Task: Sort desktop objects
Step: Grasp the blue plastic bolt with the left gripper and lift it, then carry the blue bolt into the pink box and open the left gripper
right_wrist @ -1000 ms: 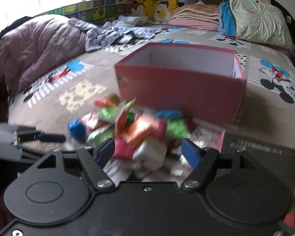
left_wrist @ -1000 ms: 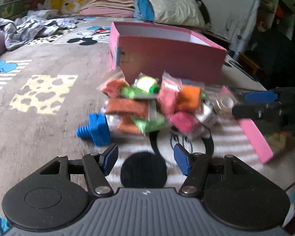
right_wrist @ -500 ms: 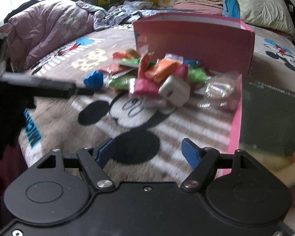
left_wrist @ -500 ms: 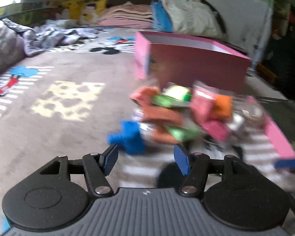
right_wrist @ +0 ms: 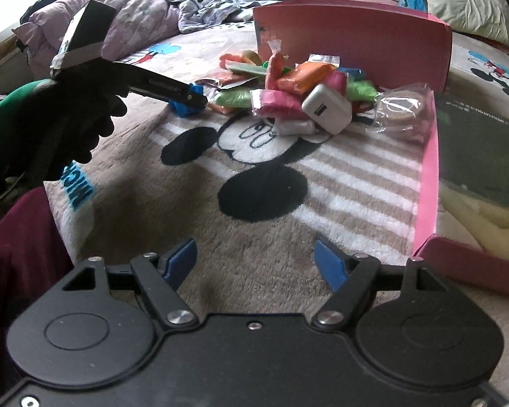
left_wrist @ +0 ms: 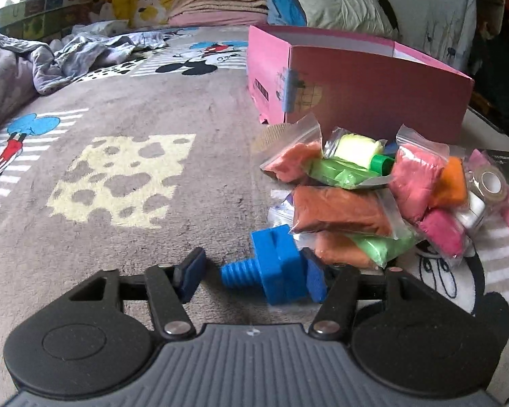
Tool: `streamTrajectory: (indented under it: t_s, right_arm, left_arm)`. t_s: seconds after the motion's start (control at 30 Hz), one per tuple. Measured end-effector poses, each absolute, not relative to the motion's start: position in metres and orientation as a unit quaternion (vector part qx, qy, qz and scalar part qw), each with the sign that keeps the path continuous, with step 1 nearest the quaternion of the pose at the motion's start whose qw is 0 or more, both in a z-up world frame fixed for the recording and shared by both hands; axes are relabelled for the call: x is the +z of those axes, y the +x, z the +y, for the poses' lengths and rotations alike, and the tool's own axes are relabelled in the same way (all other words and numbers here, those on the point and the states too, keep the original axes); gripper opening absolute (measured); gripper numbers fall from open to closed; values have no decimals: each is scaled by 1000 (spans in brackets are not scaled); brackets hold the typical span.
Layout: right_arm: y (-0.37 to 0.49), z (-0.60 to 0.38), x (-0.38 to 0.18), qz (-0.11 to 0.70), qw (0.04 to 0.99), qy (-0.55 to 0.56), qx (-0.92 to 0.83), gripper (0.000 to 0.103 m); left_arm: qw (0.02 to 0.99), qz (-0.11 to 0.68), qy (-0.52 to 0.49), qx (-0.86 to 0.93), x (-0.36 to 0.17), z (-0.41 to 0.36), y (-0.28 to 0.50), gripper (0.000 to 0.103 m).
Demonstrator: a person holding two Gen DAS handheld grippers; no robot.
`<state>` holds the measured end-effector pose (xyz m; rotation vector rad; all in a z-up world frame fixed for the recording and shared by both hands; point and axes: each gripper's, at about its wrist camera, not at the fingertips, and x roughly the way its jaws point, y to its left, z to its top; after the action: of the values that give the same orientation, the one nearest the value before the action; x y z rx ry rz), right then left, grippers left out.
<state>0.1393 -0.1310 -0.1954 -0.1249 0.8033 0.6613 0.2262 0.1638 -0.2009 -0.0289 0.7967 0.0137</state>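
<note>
My left gripper (left_wrist: 252,273) is closing around the blue bolt (left_wrist: 271,268) on the blanket; one pad isn't touching yet. My right gripper (right_wrist: 256,263) hangs open, empty. Beyond, the pile (left_wrist: 373,200) of bags lies unsorted before the pink box (left_wrist: 373,84). Nearly everything seems left to do.
</note>
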Motion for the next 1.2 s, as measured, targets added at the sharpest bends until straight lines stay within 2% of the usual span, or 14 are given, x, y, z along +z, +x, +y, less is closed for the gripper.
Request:
streamTrajectory:
  t_s: [0.03,0.43,0.6,0.7,0.93,1.0,1.2]
  right_arm:
    - [139,-131,-196,383,866,-59,316,77]
    - [134,-130,-203,374,866,-69,324,81]
    - [129,-126,-208,367,865,-84,331,92]
    - [127,-124,-209,364,866,-88,331,93]
    - [132,-130,-210,369,864,-59,337,95]
    - [132,-129,-211,372,861,-57,342,101]
    - [133,-133,-213,370,860,-37,349,102]
  left_arm:
    - [922,388,-14,5,-200,163,225,47]
    - [930,368,14,14,-172,153,208,46]
    - [938,346,21,17,-146,151,206,46]
    - [944,329,33,11,-128,147,210,46]
    - [955,291,56,-7,-90,130,238,46]
    - [958,282,59,-13,-81,124,250,46]
    - [963,263,59,-27,-63,107,290,46]
